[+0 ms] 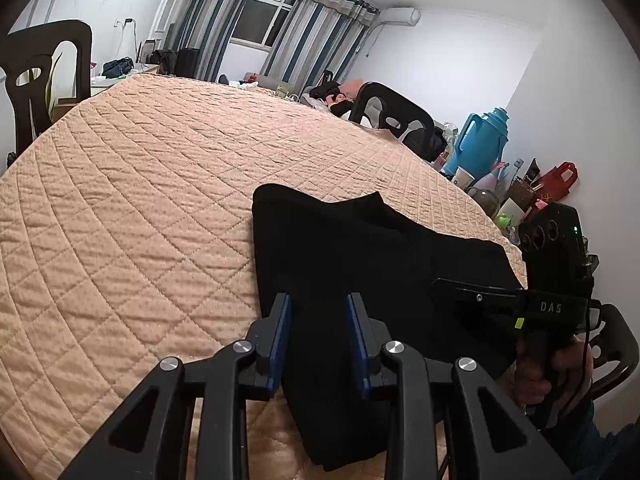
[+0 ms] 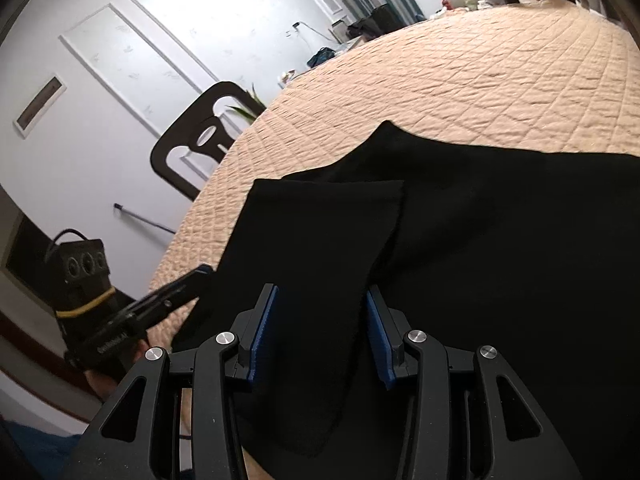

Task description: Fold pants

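Seen from the left wrist camera, left to right: a dark chair (image 1: 48, 76) at the far edge, then a wide peach quilted cover (image 1: 132, 208), then black pants (image 1: 360, 256) lying flat on the cover near its close edge. Left gripper (image 1: 320, 304) held low over the pants, blue pads apart, black cloth visible in the gap but not pressed by either pad. Further right, a blue thermos (image 1: 482, 140) among small clutter beside the wall.

Seen from the right wrist camera: left gripper (image 2: 202, 270) at the pants' left edge. Pants (image 2: 500, 240) filled the middle, one layer folded over another. Right gripper (image 2: 320, 300) above them, pads well apart, clamped on nothing.
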Available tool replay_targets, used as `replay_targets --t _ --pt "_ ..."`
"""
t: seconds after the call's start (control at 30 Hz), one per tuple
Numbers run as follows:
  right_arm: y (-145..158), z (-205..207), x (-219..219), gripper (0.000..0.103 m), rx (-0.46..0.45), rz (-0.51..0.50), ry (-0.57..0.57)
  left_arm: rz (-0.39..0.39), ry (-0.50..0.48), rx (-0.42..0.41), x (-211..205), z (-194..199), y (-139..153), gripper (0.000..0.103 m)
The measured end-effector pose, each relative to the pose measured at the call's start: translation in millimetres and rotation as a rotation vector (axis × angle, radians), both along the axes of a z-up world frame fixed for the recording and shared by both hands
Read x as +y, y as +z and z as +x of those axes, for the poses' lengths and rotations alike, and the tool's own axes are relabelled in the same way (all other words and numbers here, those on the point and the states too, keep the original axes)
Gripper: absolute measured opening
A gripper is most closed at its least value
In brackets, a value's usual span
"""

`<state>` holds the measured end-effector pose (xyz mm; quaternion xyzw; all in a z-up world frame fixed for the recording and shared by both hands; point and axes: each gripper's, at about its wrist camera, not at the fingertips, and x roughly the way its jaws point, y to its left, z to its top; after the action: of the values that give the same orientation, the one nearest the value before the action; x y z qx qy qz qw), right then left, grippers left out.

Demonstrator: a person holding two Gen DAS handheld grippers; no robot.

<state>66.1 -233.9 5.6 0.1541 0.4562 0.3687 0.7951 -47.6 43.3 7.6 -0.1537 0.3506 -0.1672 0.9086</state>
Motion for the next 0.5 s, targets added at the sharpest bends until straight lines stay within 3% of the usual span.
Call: replay_targets --t 0.07,0.13,0.2,0.33,0.5 --pt "-0.1 1.1 1.6 0.035 0.009 -0.001 0.0 -0.003 0.001 0.0 1.1 -0.9 -1.4 0.031" --pt "-3.8 2.6 3.6 0.012 0.031 -0.001 0.004 -0.004 0.005 0.001 0.4 -0.8 -1.3 0.031" --pt "-5.7 1.5 3.5 0.003 0.025 -0.007 -0.002 -0.004 0.006 0.001 2.6 -2.1 -1.3 0.031" --pt "5.8 -2.2 -9.5 0.003 -0.003 0.053 -0.029 0.006 0.001 -0.005 1.0 -4.7 2.2 0.031" --pt "23.5 -10.7 -41.7 0.003 -0.063 0.059 -0.117 0.017 -0.019 -0.016 -7.5 -5.1 6.5 0.031"
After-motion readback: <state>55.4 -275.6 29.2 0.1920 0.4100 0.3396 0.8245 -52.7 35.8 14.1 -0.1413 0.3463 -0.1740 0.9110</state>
